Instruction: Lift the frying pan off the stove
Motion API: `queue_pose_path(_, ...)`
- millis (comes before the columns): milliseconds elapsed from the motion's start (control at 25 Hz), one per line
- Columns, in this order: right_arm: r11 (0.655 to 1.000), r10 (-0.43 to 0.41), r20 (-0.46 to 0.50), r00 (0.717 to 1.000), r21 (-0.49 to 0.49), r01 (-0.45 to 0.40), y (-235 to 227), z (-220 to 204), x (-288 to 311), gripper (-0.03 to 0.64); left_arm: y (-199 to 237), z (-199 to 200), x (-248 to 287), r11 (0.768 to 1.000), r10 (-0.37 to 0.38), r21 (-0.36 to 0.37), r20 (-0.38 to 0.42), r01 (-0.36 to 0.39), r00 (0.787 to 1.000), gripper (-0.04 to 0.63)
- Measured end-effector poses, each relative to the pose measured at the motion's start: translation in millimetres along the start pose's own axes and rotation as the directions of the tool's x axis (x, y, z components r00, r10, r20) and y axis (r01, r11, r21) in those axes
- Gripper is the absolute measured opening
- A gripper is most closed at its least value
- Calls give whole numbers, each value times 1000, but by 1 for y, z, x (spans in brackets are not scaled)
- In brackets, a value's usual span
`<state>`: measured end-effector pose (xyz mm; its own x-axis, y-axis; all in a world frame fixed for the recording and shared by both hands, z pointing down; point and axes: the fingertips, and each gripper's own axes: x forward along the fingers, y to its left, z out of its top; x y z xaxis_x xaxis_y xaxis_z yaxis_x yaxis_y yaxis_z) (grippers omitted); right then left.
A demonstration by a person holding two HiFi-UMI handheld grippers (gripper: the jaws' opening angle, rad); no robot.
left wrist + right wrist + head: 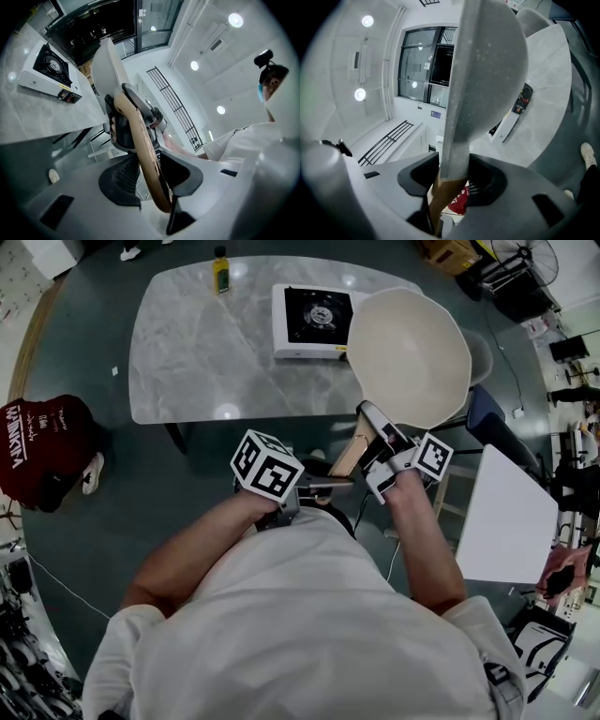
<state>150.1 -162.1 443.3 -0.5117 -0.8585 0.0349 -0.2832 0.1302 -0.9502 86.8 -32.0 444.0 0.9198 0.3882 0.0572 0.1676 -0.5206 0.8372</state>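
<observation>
The cream frying pan [408, 352] hangs in the air off the right end of the marble table [206, 352], clear of the white portable stove [312, 320]. Its wooden handle [352, 454] points back toward me. My right gripper [384, 451] is shut on the handle close to the pan's bowl. My left gripper [314, 486] is shut on the handle's tail end. In the left gripper view the handle [145, 154] runs between the left gripper [145, 173] jaws, with the pan [105, 65] and stove [47, 70] beyond. In the right gripper view the right gripper [452, 180] clamps the handle [443, 197] below the pan [487, 70].
A yellow bottle [220, 270] stands at the table's far edge. A person in a red top [42, 446] is at the left. A chair [487, 418] and a white table [506, 521] stand to the right, under and beside the pan.
</observation>
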Motion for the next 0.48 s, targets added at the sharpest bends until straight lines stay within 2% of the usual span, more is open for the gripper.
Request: queue_pose_path(480, 1000, -3, 0, 1000, 13, 3, 1, 0, 0, 181, -3, 2, 0, 1000, -11, -10, -6, 11, 1000, 146)
